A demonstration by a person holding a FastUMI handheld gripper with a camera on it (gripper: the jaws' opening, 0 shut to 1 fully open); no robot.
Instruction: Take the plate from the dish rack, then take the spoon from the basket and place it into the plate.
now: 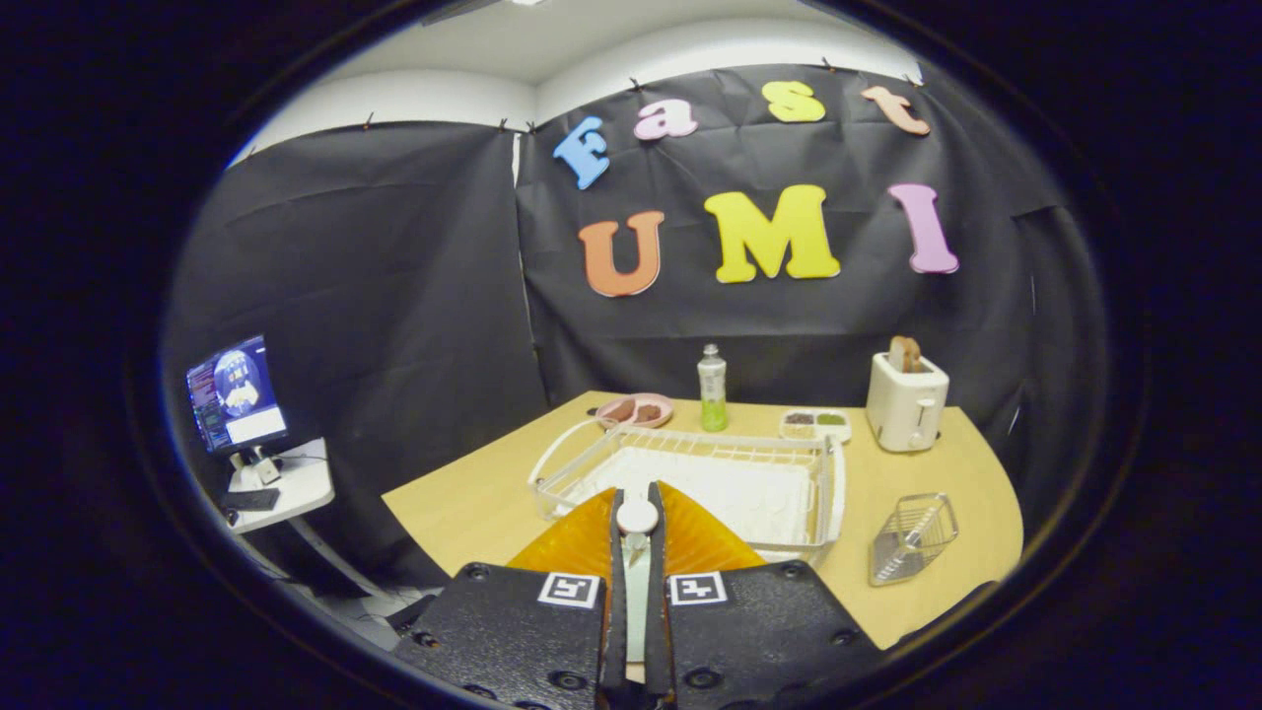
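My gripper (637,537) is shut on a spoon (637,516), which has a white round end pointing forward and a pale handle running back between the fingers. Directly beneath the fingers, an orange ribbed plate (705,542) spreads out to both sides. It sits on the wooden table (463,508) in front of the white dish rack (690,473). The spoon hangs over the middle of the plate; I cannot tell whether it touches it. The wire basket (912,537) stands to the right of the rack, well off from the fingers.
Beyond the rack stand a pink dish with food (636,409), a green bottle (712,388), a small divided tray (814,423) and a white toaster (906,399). A monitor (236,392) sits on a side stand left of the table.
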